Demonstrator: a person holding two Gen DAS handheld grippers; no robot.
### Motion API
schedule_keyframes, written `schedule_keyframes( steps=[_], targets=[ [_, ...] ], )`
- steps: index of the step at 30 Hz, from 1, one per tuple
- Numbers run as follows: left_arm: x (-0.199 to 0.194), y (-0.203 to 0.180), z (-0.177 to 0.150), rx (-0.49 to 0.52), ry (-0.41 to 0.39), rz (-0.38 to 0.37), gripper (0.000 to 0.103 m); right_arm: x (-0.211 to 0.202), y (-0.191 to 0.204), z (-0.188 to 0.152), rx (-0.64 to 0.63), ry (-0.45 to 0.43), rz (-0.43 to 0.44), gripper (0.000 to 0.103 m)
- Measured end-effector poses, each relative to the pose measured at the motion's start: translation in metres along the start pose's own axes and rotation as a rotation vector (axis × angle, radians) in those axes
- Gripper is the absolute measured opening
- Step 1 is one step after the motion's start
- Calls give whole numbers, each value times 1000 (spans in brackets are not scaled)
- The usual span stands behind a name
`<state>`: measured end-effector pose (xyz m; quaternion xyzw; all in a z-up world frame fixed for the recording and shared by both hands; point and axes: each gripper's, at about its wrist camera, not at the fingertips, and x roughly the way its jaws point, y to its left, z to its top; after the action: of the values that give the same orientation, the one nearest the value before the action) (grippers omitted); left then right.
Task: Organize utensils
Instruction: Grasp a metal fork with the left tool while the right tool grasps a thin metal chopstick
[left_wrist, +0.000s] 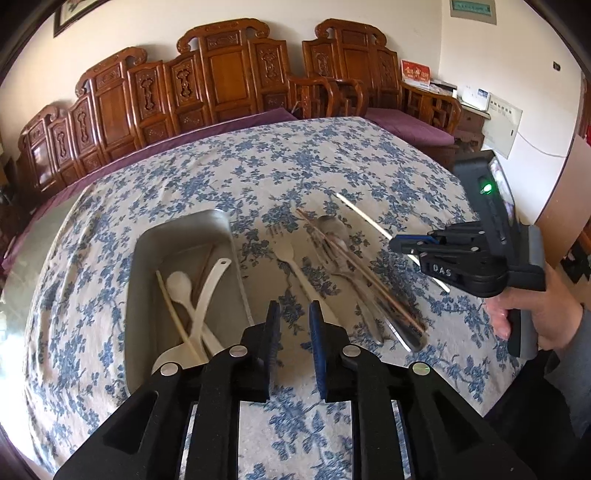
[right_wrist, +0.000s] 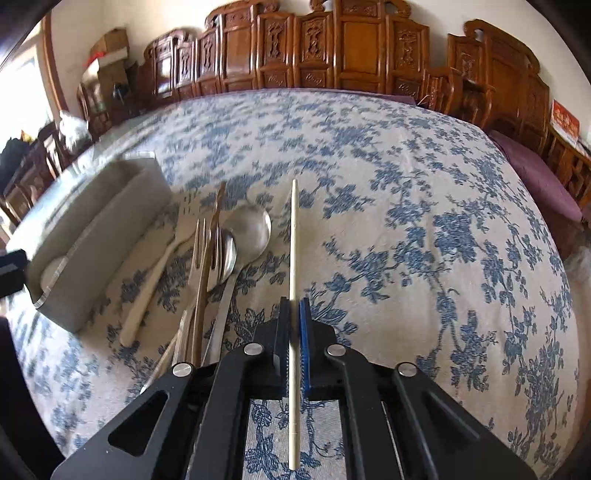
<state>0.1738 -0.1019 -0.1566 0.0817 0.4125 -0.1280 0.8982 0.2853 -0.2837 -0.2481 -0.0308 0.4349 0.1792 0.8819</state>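
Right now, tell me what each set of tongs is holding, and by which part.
Right tongs clamp a pale chopstick below its middle, nearer one end. Left tongs hold nothing.

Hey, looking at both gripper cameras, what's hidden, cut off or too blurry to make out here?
- Tray, left wrist view: its near end hides behind the left gripper.
- Pale chopstick, right wrist view: where the right gripper clamps it, the pads cover it.
- Utensil pile, right wrist view: handle ends vanish under the gripper body.
- Tray contents, right wrist view: mostly hidden by its wall.
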Motion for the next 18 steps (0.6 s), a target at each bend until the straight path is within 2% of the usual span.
schedule_keyframes(
  steps=[5,12,18],
  targets=[
    [18,-8,14,9,43,-2,16,-9,-11,0,53,-26,6,6],
    [62,-15,34,14,142,5,16,-11,-17,1,74,-43,16,6],
    [97,-16,46,17,218,38,16,-13,-20,3,89,-57,20,6]
  ],
)
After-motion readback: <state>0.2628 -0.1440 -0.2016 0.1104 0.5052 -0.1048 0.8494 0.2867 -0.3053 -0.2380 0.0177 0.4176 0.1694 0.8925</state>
